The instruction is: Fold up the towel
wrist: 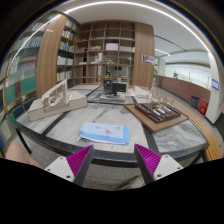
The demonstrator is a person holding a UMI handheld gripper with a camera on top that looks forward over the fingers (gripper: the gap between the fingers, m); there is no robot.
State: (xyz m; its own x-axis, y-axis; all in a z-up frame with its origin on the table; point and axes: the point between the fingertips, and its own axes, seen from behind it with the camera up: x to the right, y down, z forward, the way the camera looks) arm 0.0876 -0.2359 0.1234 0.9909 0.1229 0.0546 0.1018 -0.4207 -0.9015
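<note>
Towel: soft pale-blue rectangle, folded flat on marbled table | gripper: magenta pads spread wide, gripping nothing, towel well beyond them | wooden shelves behind

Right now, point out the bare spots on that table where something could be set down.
Bare table lies right of the folded towel, before the dark tray. Another patch lies left of the towel, below the white rack. The far end is crowded. The open gripper holds nothing.
</note>
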